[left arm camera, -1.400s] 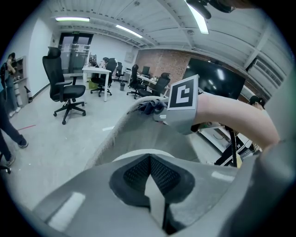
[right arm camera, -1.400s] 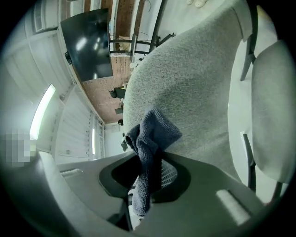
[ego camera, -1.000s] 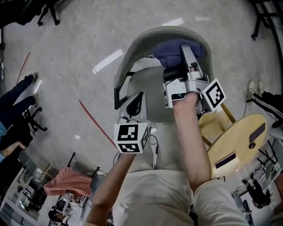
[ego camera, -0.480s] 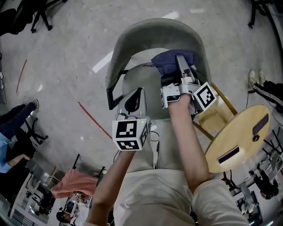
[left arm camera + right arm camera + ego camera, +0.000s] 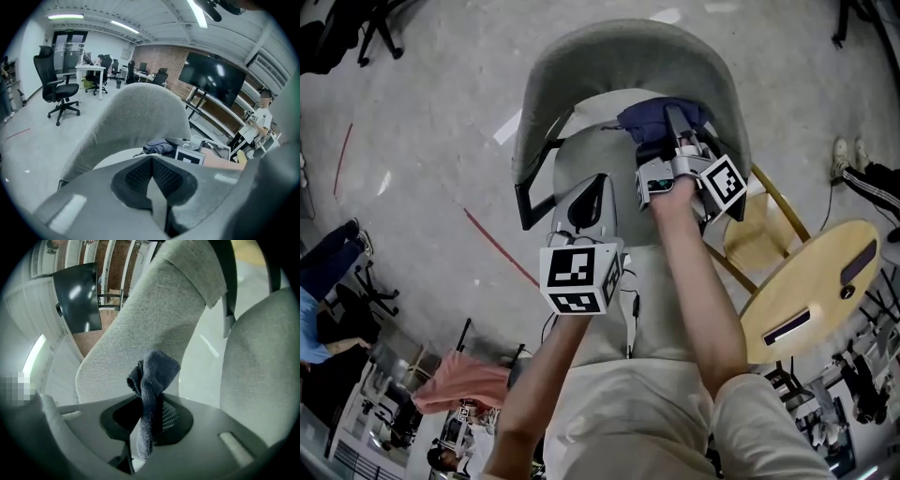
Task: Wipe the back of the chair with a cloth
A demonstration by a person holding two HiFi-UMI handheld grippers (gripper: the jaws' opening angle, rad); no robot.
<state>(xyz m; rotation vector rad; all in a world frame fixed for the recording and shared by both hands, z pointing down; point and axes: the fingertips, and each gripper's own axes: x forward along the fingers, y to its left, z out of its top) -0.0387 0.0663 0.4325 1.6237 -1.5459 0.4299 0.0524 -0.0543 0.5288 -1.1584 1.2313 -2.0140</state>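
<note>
Above a grey office floor [image 5: 422, 112], the right gripper [image 5: 149, 420] clamped a blue cloth [image 5: 153, 373] by the chair backrest [image 5: 619, 56], seemingly mid-wipe; the left gripper [image 5: 151, 171] was closed, empty.

- A blue cloth [image 5: 642, 120] is bunched at the right gripper [image 5: 675, 122] fingertips, against the chair back [image 5: 619, 56].
- The left gripper [image 5: 591, 197] fingers hang over the seat [image 5: 581, 155].

The chair [image 5: 628, 56] stands on the floor [image 5: 422, 112], its backrest curving round the seat's far side. The cloth [image 5: 649, 116], between the jaws of the right tongs [image 5: 675, 120], lies just before the backrest's inner face, right of its middle. The left tongs [image 5: 586, 211] hang over the seat's left part, apart from the backrest. Right of the chair stands a stool [image 5: 759, 246], and beyond that a round desk [image 5: 811, 291].
</note>
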